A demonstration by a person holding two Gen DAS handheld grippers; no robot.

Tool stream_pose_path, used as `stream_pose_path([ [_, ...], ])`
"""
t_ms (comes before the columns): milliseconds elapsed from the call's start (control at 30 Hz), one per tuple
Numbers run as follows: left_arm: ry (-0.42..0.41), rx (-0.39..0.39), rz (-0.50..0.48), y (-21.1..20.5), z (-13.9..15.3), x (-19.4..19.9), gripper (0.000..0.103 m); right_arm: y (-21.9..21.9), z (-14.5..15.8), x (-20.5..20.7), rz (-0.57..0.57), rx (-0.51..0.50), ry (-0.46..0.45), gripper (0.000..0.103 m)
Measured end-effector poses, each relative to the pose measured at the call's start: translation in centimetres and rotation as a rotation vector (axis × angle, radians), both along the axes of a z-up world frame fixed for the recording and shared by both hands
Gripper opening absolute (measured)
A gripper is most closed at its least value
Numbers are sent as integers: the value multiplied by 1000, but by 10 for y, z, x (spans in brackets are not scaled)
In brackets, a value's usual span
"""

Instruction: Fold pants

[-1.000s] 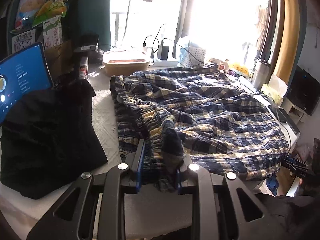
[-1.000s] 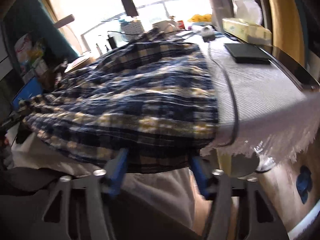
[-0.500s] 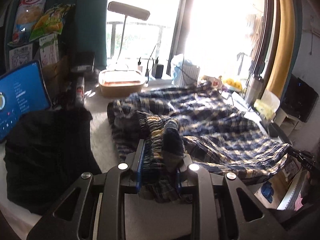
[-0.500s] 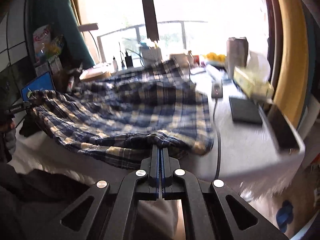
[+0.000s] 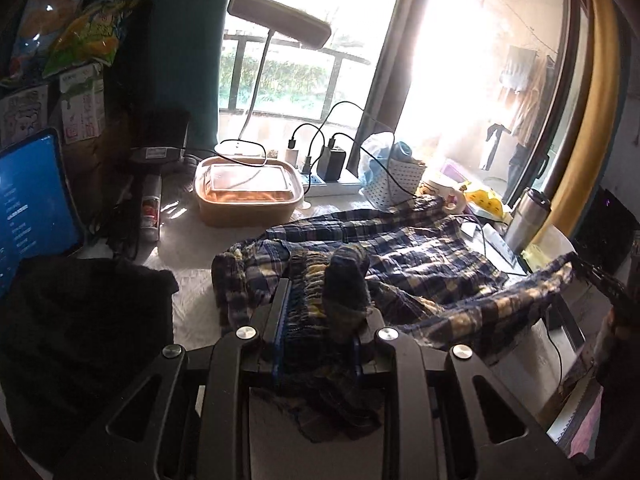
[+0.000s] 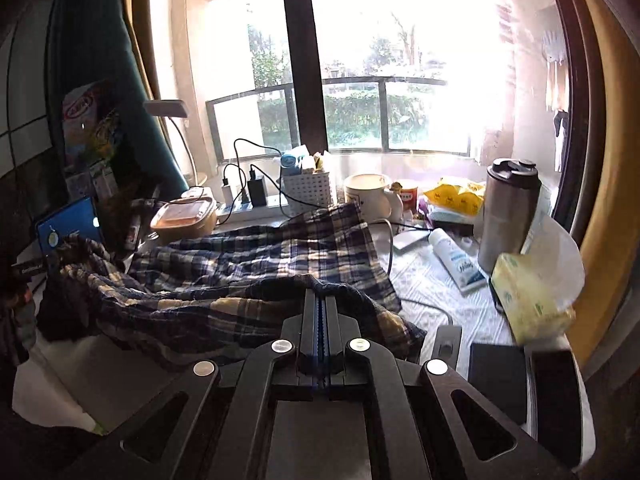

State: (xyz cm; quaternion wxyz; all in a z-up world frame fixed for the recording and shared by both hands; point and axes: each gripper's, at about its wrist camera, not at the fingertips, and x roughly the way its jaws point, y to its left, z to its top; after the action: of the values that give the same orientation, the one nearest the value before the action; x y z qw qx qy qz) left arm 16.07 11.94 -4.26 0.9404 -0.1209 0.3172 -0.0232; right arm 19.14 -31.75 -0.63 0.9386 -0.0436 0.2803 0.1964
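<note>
On the white textured tabletop (image 6: 432, 292), the crumpled plaid pants (image 5: 420, 264) were spread toward 12 o'clock. Their gathered elastic waistband was clamped in the left hand-held gripper (image 5: 320, 320); a thin hem fold was pinched between the right hand-held gripper's (image 6: 320, 304) closed-together fingers.

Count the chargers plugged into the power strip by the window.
2: a white charger on the left of the power strip and a black charger right of it, each with a black cable. Others may be hidden behind the white basket.
</note>
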Motion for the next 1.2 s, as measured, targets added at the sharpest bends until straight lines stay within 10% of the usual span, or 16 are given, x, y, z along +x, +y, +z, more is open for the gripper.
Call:
stream_pose_path([
  [333, 134, -124, 31, 39, -33, 89, 23, 37, -3, 156, 65, 28, 94, 1],
  [700, 206, -65, 79, 70, -66, 155, 29, 90, -48, 266, 85, -24, 210, 1],
  [900, 188, -34, 146, 93, -58, 147, 88, 114, -81, 318, 70, -63, 312, 1],
  [1200, 56, 112, -10, 77, -26, 101, 92, 111, -57, 297, 41, -165, 186, 4],
])
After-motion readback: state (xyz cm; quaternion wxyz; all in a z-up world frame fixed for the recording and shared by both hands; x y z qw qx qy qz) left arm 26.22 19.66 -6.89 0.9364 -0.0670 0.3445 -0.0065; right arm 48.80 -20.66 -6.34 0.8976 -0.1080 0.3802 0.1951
